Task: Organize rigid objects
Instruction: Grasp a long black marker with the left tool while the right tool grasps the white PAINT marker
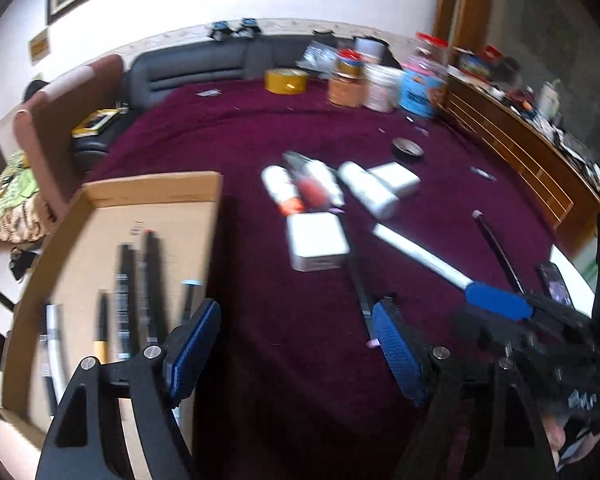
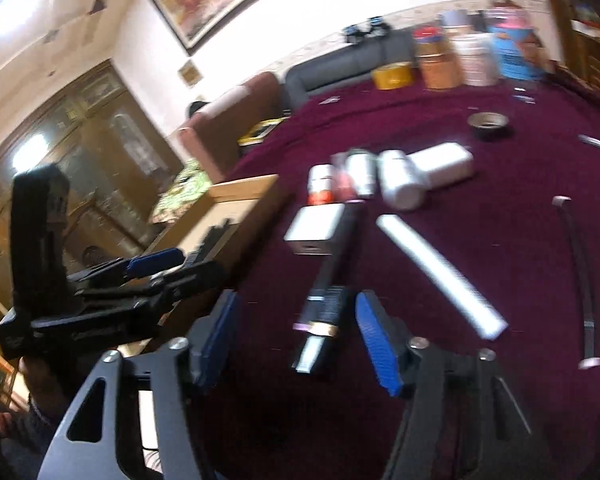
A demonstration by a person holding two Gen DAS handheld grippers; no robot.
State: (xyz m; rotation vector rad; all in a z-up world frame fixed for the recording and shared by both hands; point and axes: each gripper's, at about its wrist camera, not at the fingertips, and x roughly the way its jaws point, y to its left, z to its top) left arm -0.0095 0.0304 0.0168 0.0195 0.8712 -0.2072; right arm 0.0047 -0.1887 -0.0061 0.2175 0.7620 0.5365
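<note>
My left gripper (image 1: 296,356) is open and empty, over the purple cloth beside a cardboard box (image 1: 152,188) that holds several pens (image 1: 136,292). My right gripper (image 2: 298,340) is open. A black pen with a gold band (image 2: 328,280) lies on the cloth between its fingers, and the pads do not press it. Ahead lie a white square box (image 2: 316,226), white bottles (image 2: 400,180), a white tube (image 2: 440,276) and a thin black stick (image 2: 580,272). The left wrist view shows the right gripper (image 1: 496,300) at lower right.
A black tape roll (image 1: 408,148), a yellow tape roll (image 1: 286,80) and several jars and tubs (image 1: 380,88) sit toward the far side of the table. A phone (image 1: 556,288) lies at the right edge. A dark sofa (image 1: 196,68) and a wooden cabinet (image 1: 520,148) border the table.
</note>
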